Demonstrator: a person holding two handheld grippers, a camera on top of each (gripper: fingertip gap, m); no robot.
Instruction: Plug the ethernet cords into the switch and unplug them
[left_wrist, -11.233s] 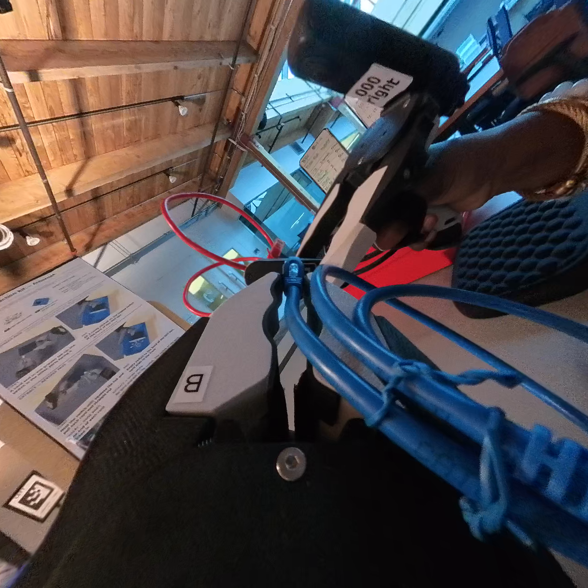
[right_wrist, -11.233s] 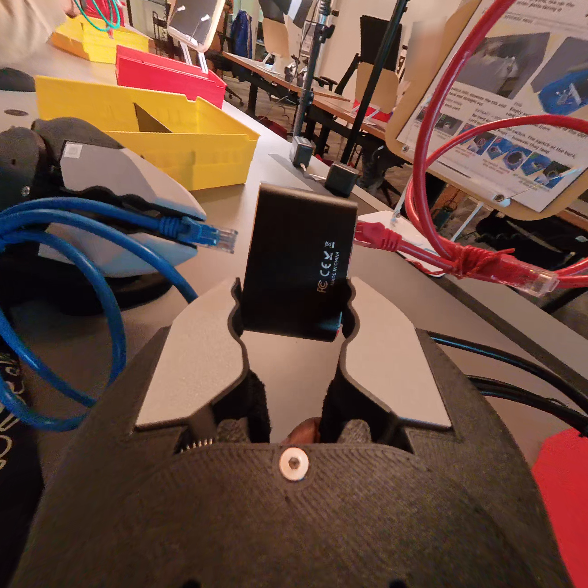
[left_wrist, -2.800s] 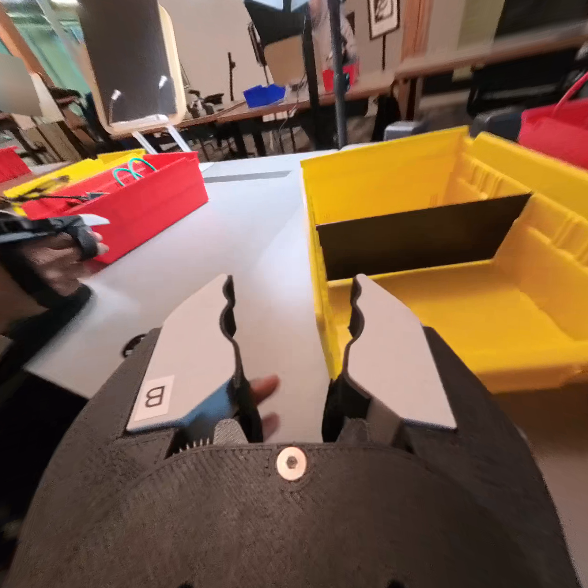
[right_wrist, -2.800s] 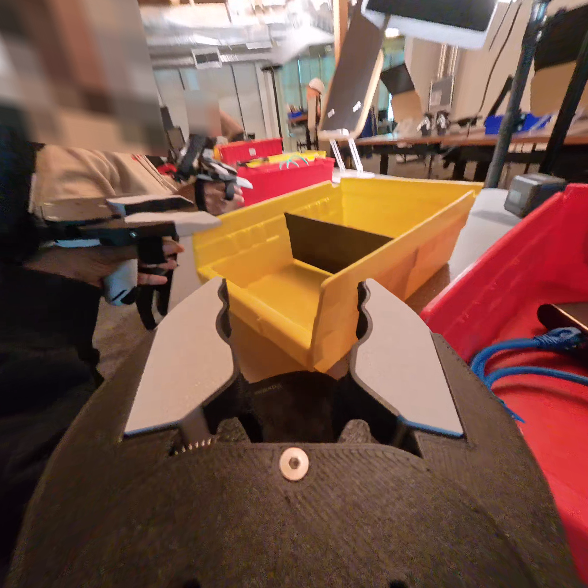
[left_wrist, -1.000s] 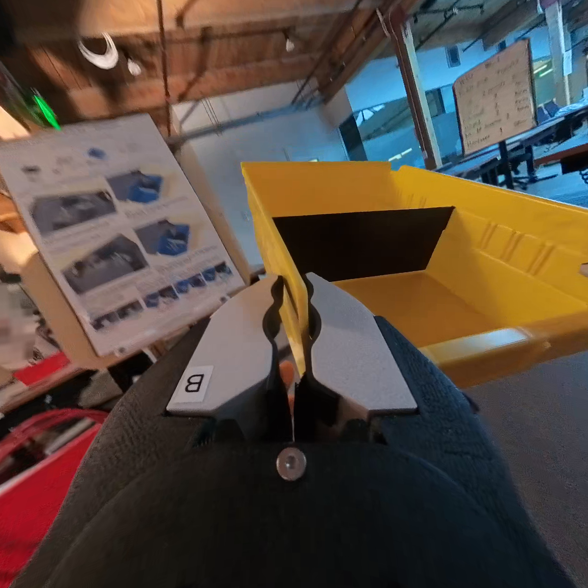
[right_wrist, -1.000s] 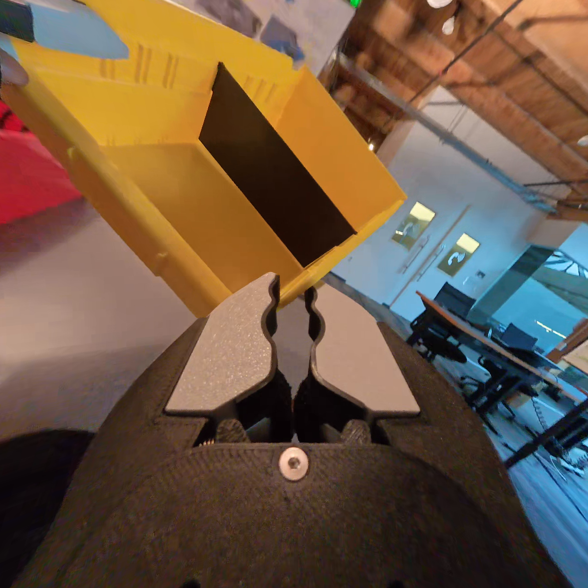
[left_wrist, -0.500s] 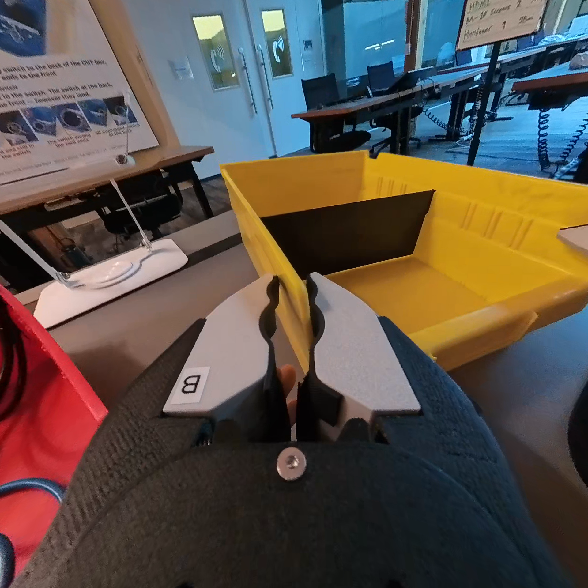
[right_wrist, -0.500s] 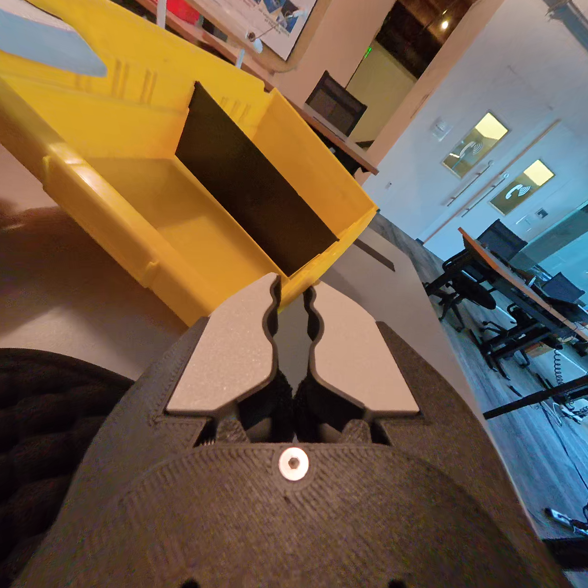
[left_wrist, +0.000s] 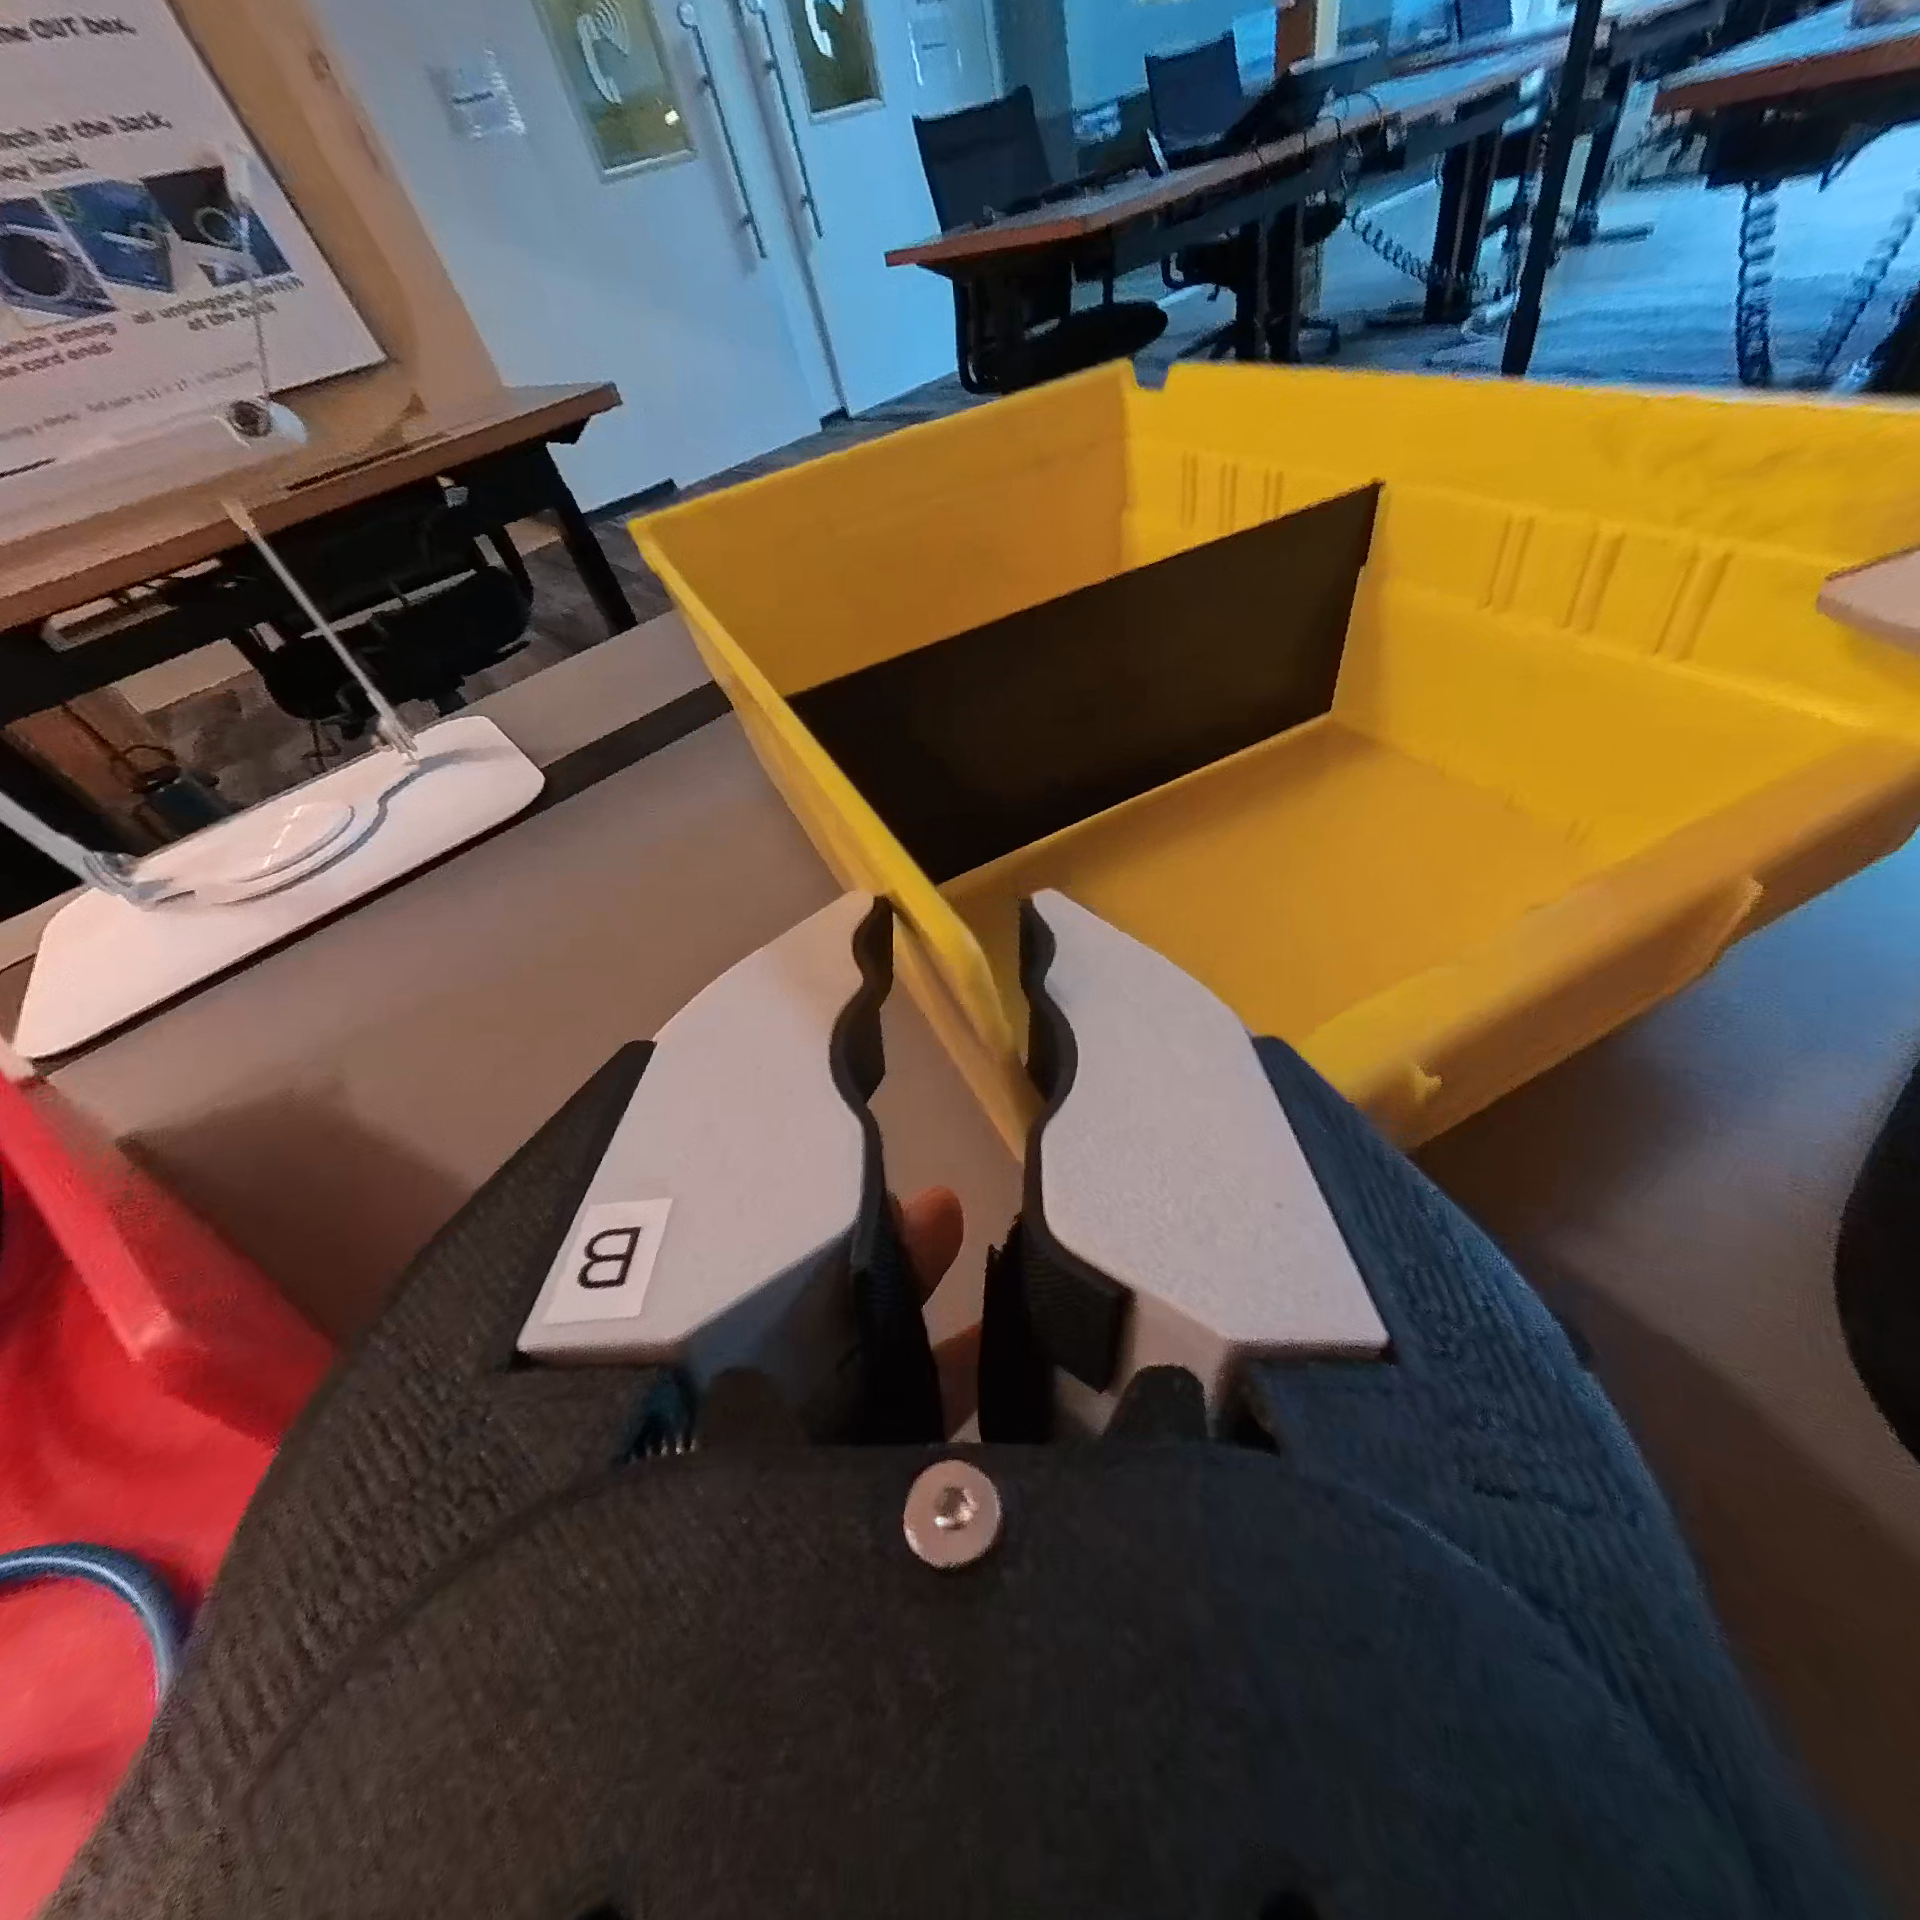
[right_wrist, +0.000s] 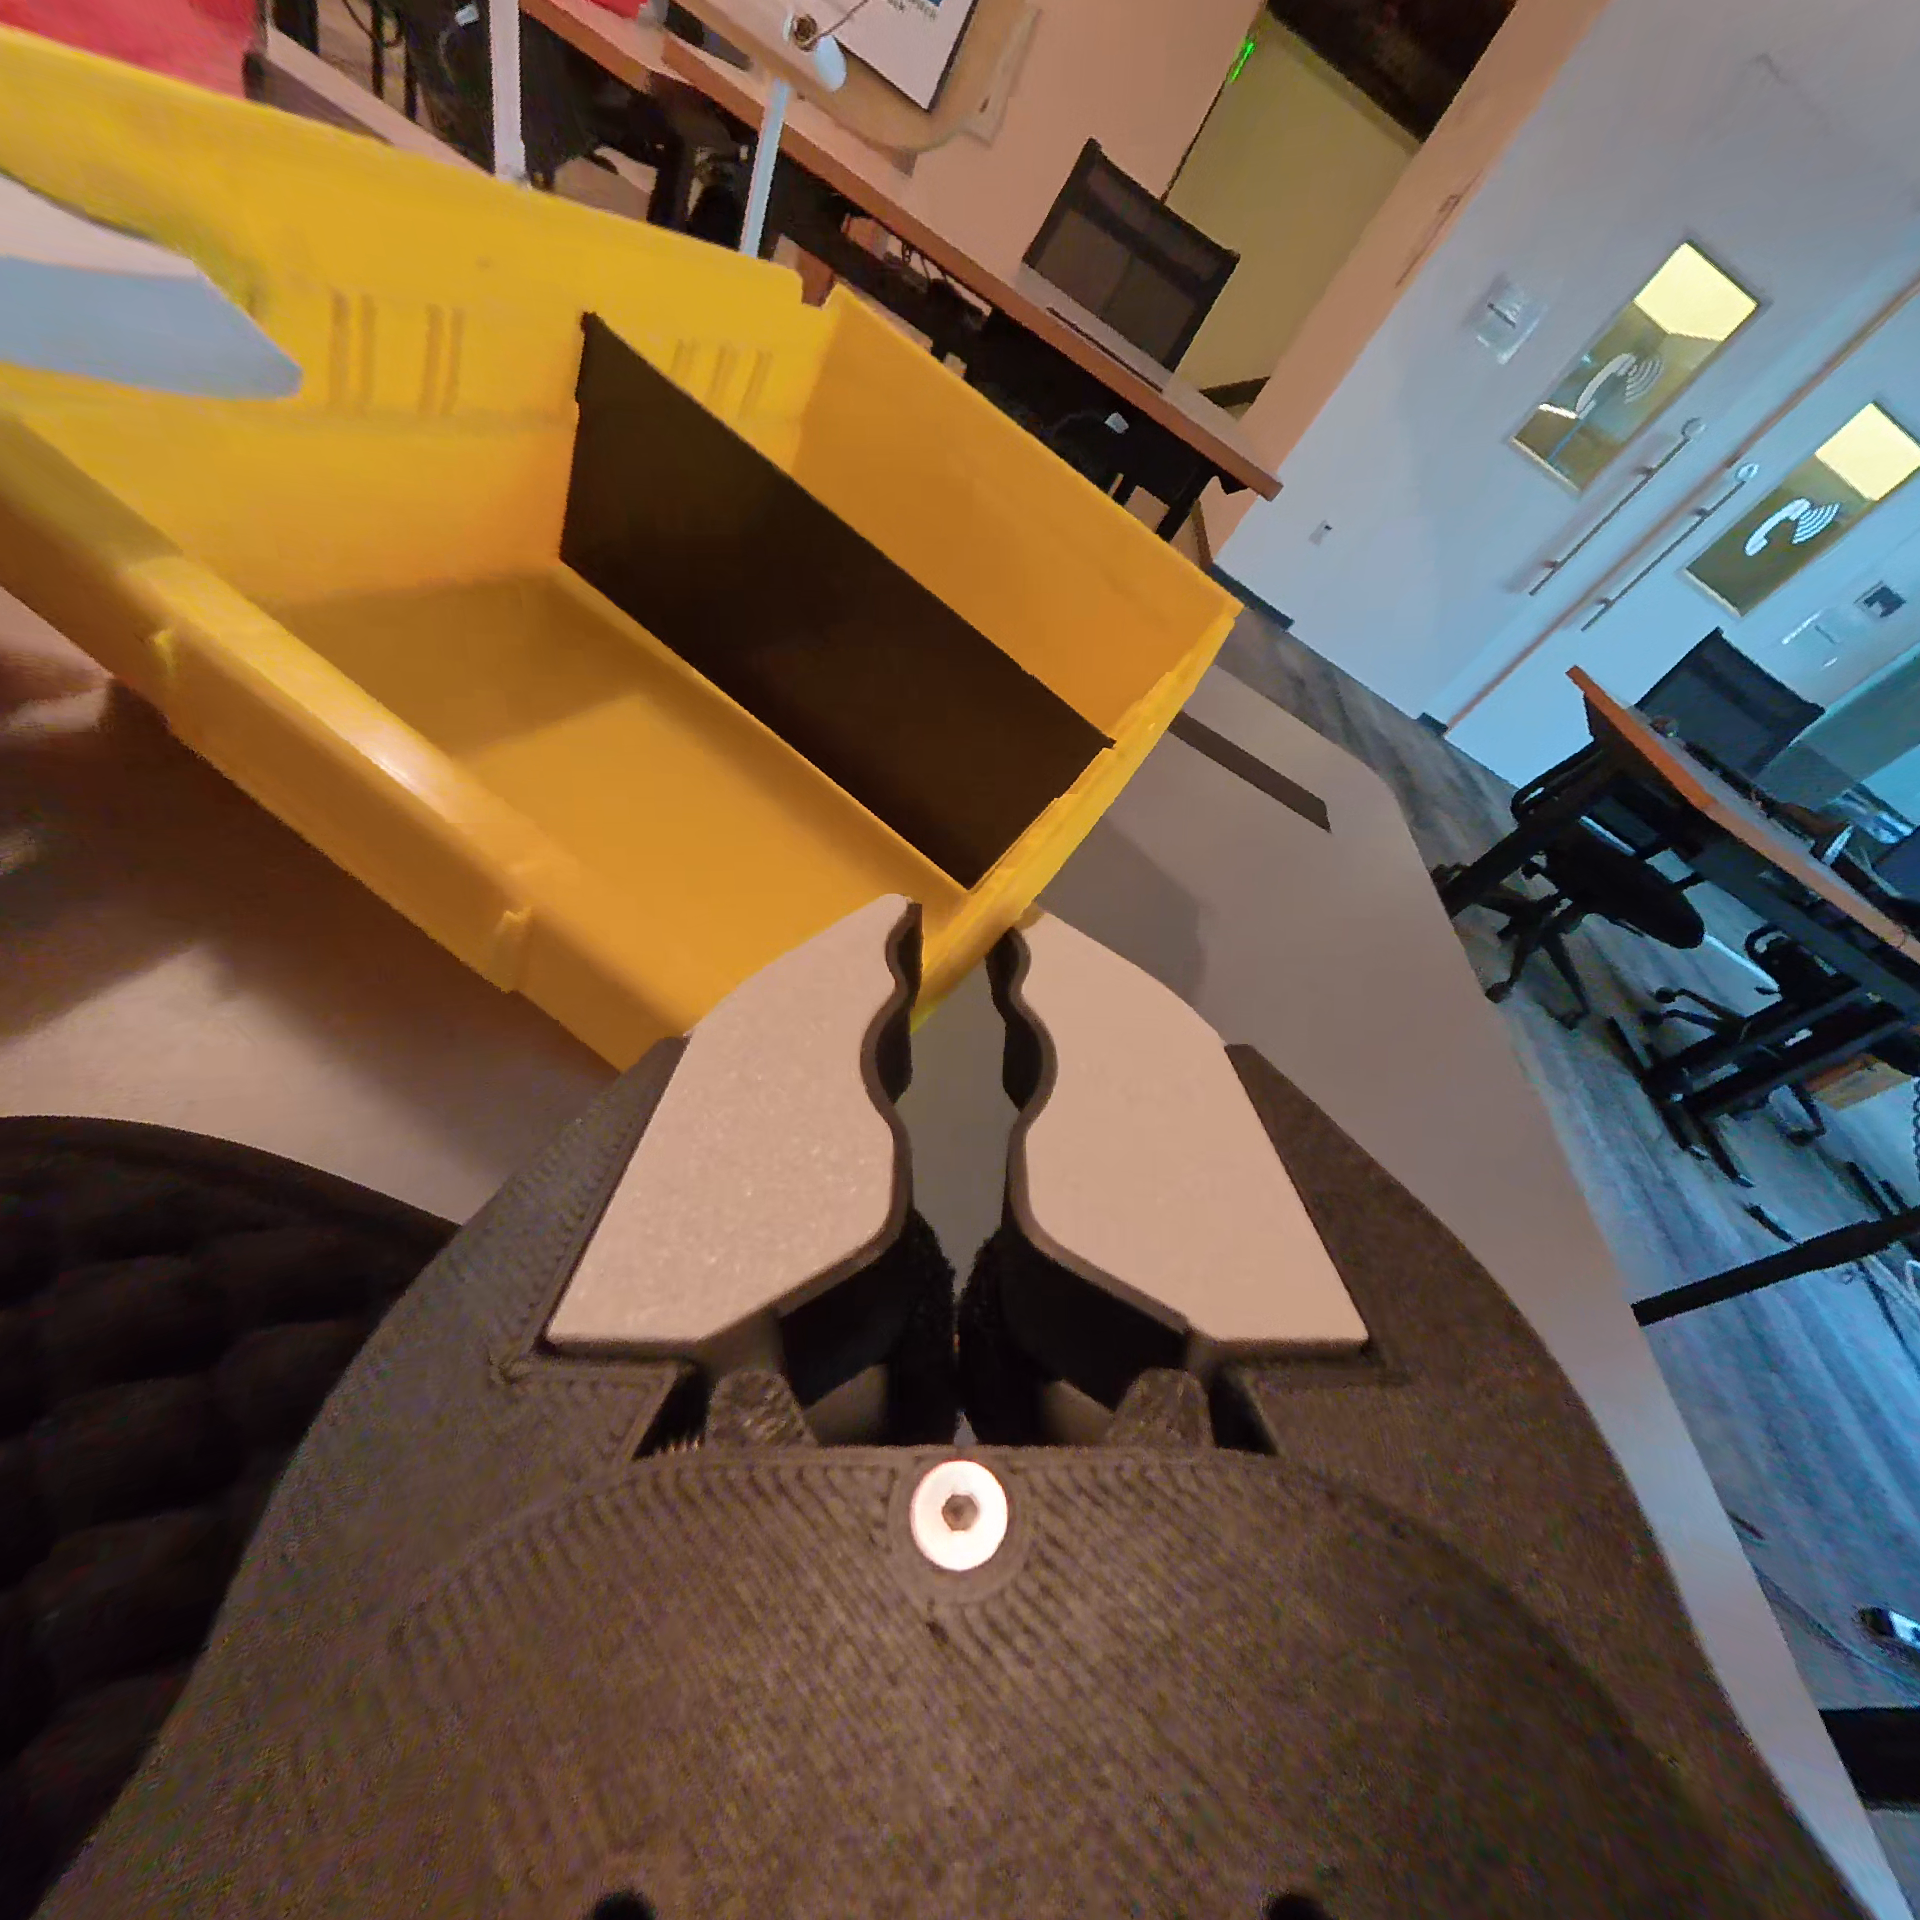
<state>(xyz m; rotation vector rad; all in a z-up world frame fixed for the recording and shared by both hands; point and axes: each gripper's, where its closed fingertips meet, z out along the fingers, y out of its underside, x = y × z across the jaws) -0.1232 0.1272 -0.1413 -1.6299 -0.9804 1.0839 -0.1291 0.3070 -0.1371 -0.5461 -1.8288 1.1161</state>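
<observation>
The left gripper (left_wrist: 956, 997) is shown with its fingers closed on the side wall of a yellow bin (left_wrist: 1455, 883), the wall's rounded end being pinched between the grey pads. The right gripper (right_wrist: 954, 997) is seen nearly closed at the opposite side wall of the same bin (right_wrist: 436, 831); whether the wall is actually pinched there cannot be told, as a narrow gap is visible between the fingers. A black divider (left_wrist: 1091, 686) is set across the bin. The bin is placed on a grey table (left_wrist: 436, 997). To the left, a red bin (left_wrist: 94, 1382) is partly seen, with a loop of blue ethernet cord (left_wrist: 125, 1600) lying in it; the switch is not visible in either view. Behind the table, a white stand base (left_wrist: 260, 852) and an instruction board (left_wrist: 135, 208) are seen. A dark textured pad (right_wrist: 135, 1351) lies beside the right gripper. Office desks and chairs (left_wrist: 1039, 239) occupy the background.
</observation>
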